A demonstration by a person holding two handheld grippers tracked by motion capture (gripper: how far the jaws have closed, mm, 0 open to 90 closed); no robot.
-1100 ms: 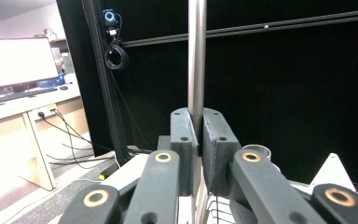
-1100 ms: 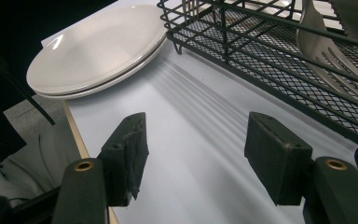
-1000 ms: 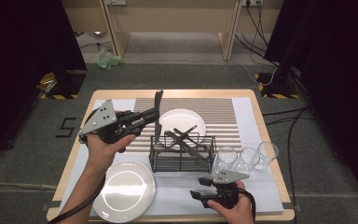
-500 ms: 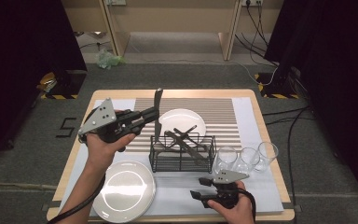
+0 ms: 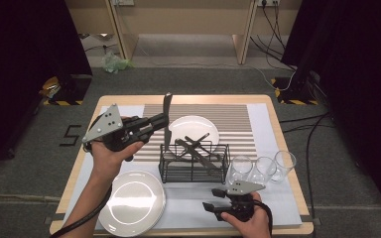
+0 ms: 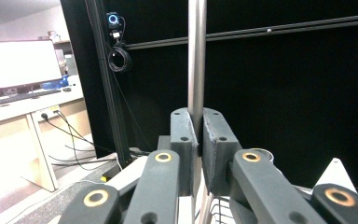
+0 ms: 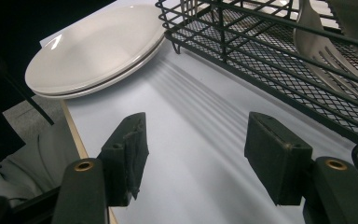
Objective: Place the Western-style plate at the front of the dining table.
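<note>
My left gripper (image 5: pixel 164 120) is shut on a long metal utensil (image 5: pixel 166 106), which it holds upright above the striped mat, just left of the black wire basket (image 5: pixel 194 173). In the left gripper view the utensil's shaft (image 6: pixel 196 56) rises straight up, clamped between the pads of the left gripper (image 6: pixel 198 140). Several more utensils (image 5: pixel 198 150) lie slanted in the basket. My right gripper (image 5: pixel 209 207) rests low near the table's front edge, in front of the basket. Its jaws stand open over the white mat with nothing between them, as the right gripper (image 7: pixel 196 154) shows in its own view.
A white plate (image 5: pixel 201 126) lies behind the basket, and a stack of white plates (image 5: pixel 131 202) sits at the front left. Three clear glasses (image 5: pixel 263 167) stand in a row right of the basket. A fork (image 7: pixel 317 51) leans inside the basket wall (image 7: pixel 261 60).
</note>
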